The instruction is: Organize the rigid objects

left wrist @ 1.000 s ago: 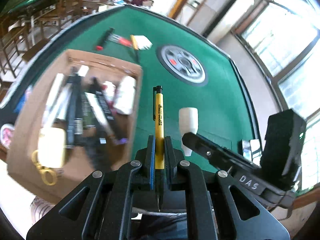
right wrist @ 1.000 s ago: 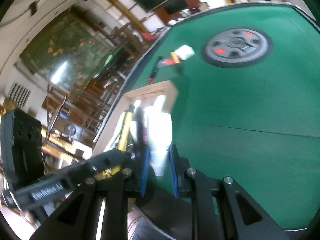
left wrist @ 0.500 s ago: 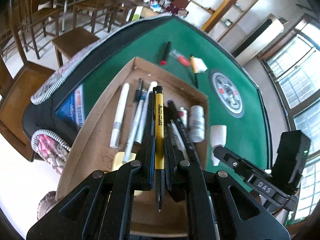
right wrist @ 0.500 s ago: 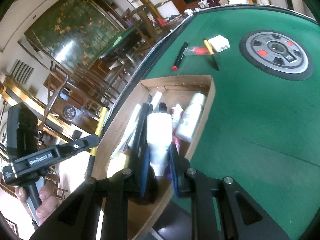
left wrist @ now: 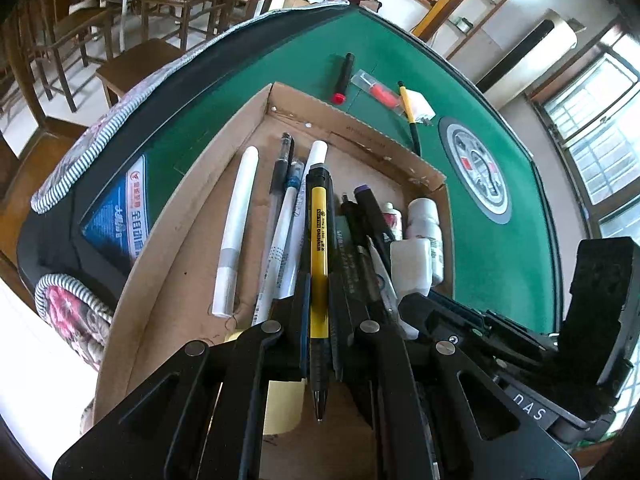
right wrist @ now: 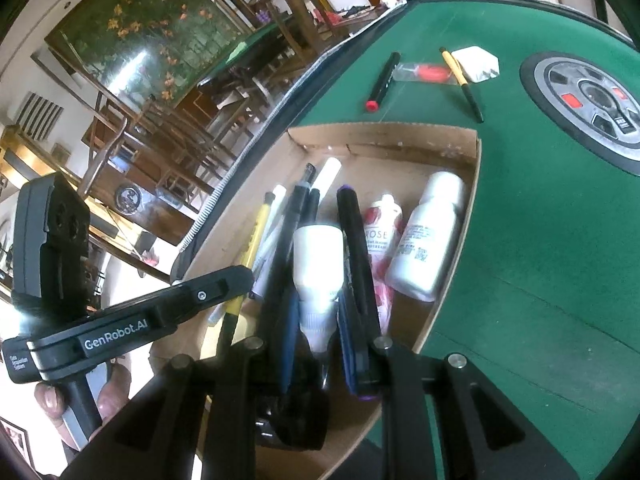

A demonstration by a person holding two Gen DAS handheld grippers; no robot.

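Observation:
My left gripper (left wrist: pixel 319 304) is shut on a yellow and black pen (left wrist: pixel 319 240) and holds it over the cardboard box (left wrist: pixel 176 240). My right gripper (right wrist: pixel 316 320) is shut on a small white bottle (right wrist: pixel 318 264) and holds it over the same box (right wrist: pixel 460 216). The box holds several pens and markers (left wrist: pixel 236 232), a white bottle (right wrist: pixel 428 236) and a rose tube (right wrist: pixel 380 236). The right gripper with its white bottle (left wrist: pixel 412 264) shows at the right of the left wrist view. The left gripper body (right wrist: pixel 132 316) shows at the left of the right wrist view.
On the green table (right wrist: pixel 540 240) beyond the box lie a black marker with a red end (left wrist: pixel 343 78), a red item in a clear packet (left wrist: pixel 380 92), a yellow pen (left wrist: pixel 410 112), and a white block (left wrist: pixel 424 106). A round grey centre disc (left wrist: pixel 476 168) sits farther right. Chairs stand beyond the table's edge.
Both grippers have moved from over the green felt to over the box and come lower and closer to its contents. Each still holds its object.

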